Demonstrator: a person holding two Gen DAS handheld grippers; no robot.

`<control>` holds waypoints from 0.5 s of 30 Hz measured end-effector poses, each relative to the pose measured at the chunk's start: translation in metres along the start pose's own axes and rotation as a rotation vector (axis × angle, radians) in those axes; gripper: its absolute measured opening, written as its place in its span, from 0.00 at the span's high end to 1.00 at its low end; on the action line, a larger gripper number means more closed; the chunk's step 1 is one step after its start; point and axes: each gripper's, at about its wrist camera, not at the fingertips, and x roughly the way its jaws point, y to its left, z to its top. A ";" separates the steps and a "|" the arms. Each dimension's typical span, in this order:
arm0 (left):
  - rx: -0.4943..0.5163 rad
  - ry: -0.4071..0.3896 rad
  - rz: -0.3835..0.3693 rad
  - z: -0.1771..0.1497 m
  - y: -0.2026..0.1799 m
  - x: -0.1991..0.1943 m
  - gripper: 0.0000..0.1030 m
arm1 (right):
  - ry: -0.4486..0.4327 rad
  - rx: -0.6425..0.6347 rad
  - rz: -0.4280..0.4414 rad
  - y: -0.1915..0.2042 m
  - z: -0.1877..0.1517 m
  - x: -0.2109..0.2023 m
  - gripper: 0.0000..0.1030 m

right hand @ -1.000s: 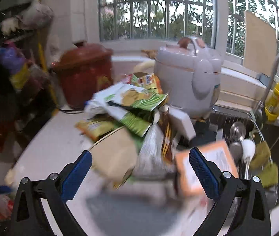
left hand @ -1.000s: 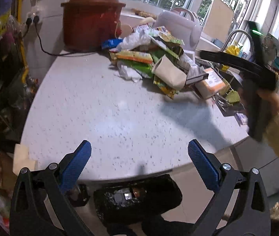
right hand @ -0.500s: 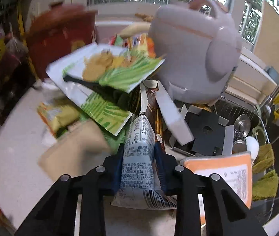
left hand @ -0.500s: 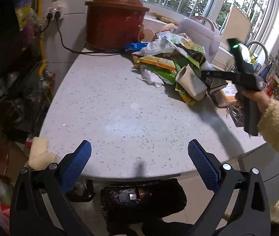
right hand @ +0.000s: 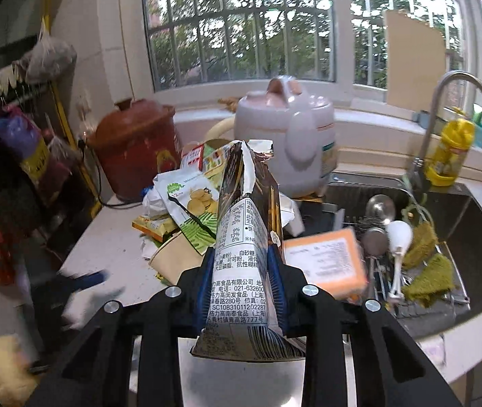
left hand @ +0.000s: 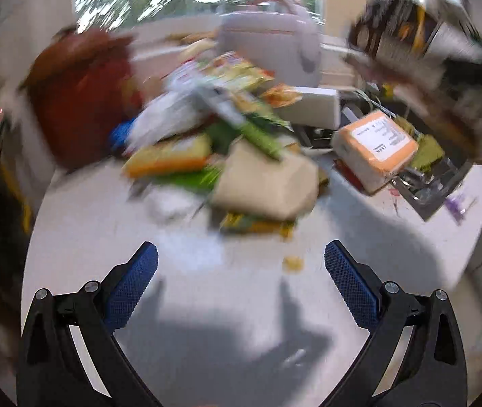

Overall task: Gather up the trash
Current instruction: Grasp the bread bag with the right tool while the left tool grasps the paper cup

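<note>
Right gripper (right hand: 242,281) has clamped onto the torn snack packet (right hand: 244,237) and lifted it clear of the trash pile (right hand: 186,210) ahead; left gripper (left hand: 239,288) hangs wide open over the worktop (left hand: 207,271). One piece collected!

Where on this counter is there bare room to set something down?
The white counter is bare between the left gripper and the wrapper pile. Toward the red pot, rice cooker and sink it is crowded. The right gripper holds a torn snack packet.
</note>
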 end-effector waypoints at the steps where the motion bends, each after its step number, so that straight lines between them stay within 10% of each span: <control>1: 0.033 -0.002 0.010 0.007 -0.009 0.010 0.06 | -0.003 0.009 -0.006 -0.004 -0.003 -0.009 0.70; 15: 0.177 0.056 0.091 0.053 -0.035 0.082 0.10 | 0.015 0.075 -0.027 -0.028 -0.027 -0.026 0.70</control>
